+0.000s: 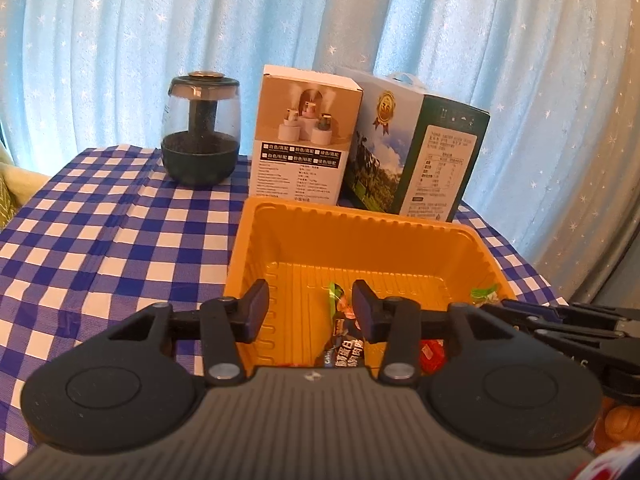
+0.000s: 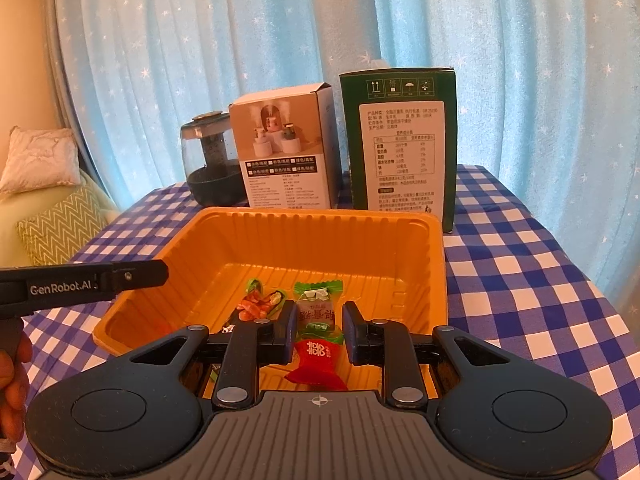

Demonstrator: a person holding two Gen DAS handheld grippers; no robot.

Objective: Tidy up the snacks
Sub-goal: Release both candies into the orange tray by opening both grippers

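both hand-held grippers, left [image 1: 311, 312] and right [image 2: 319, 330], hang wide, holding nothing, above the orange tray [image 2: 304, 220].

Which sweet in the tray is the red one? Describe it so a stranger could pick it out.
Find the orange tray on the checked cloth. At its near edge lies the red sweet, just before a green-wrapped one. It alone is plain red with white characters.

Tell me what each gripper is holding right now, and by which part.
Nothing is held. The left gripper and right gripper both hang open over the orange tray; the snacks, like the red candy, lie loose inside it.
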